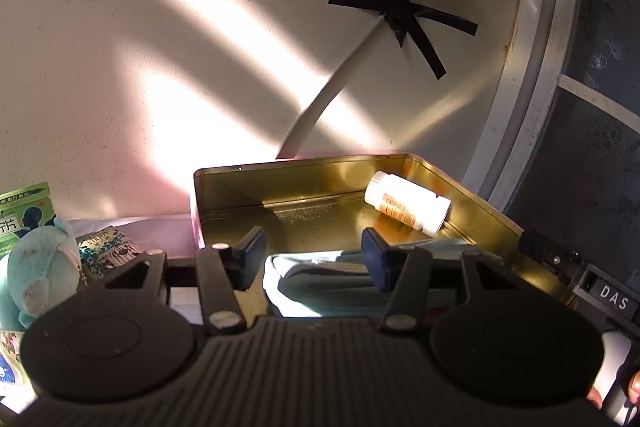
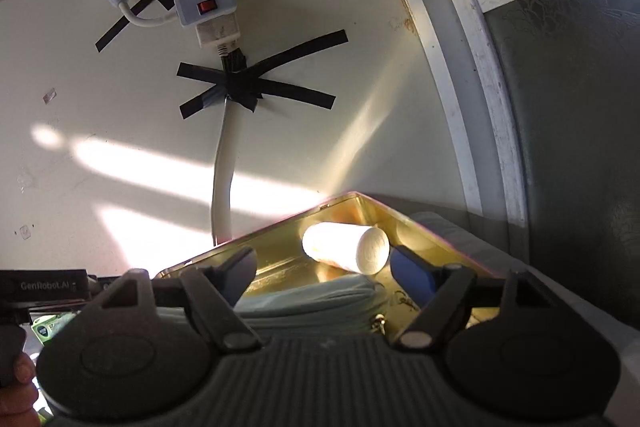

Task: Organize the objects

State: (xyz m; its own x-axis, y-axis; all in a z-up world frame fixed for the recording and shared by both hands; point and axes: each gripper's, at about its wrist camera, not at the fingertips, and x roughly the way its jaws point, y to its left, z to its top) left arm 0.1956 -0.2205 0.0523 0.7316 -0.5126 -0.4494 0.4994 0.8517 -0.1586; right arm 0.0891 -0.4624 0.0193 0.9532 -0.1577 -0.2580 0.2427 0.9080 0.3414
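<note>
An open gold tin box stands against the wall; it also shows in the right wrist view. A white pill bottle lies on its side in the box's far right corner. A pale teal pouch lies in the near part of the box. My left gripper is open and empty over the pouch. My right gripper is open and empty, its fingers either side of the pouch, just short of the bottle.
Left of the box are a teal plush toy, a green medicine box and a small patterned packet. A white cable runs down the wall behind the box. A window frame stands at the right.
</note>
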